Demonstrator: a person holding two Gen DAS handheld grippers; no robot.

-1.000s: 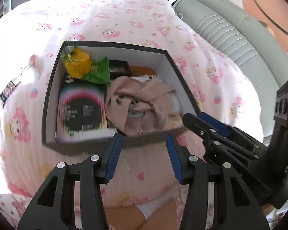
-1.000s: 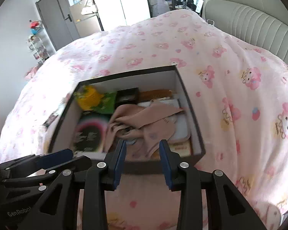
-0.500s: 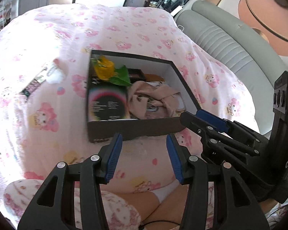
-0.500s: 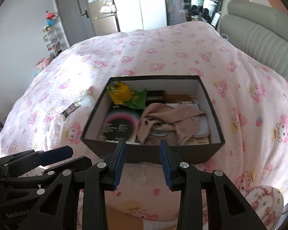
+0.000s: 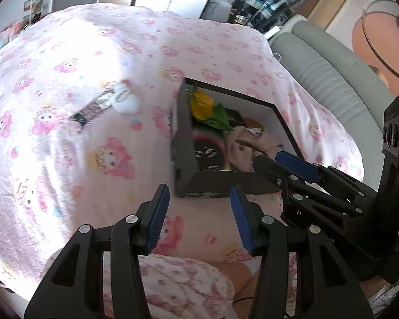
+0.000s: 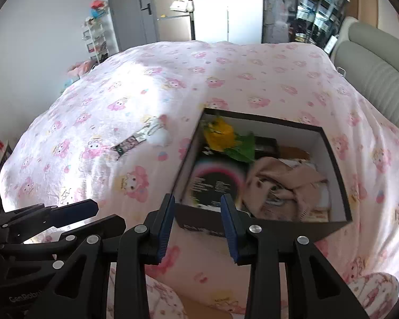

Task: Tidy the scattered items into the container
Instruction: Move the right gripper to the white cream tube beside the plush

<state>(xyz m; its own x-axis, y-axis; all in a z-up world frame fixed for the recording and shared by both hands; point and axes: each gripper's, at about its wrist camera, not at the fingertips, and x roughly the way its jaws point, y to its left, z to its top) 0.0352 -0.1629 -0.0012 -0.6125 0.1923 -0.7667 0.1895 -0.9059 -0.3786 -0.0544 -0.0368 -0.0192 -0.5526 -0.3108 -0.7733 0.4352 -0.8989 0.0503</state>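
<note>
box [image 6: 335,159] on bed holds clothes, book; left gripper [image 5: 199,212], right gripper [image 6: 196,220] jaws released, empty.

The left gripper [image 5: 199,199] points forward and steeply down, its two blue-padded fingers [image 5: 157,218] standing apart with nothing between them. The right gripper [image 6: 196,210] takes much the same downward slant, its blue pads [image 6: 230,228] set closer together than the left pair, also with nothing clamped between them. The two tools sit side by side (each shows in the other's camera): the right gripper's black linkage and blue pad reach in from the right of the left wrist view, and the left gripper's fingers lie low at the left of the right wrist view. Below the left gripper a bare patch of the person's leg [image 5: 236,279] shows.
</note>
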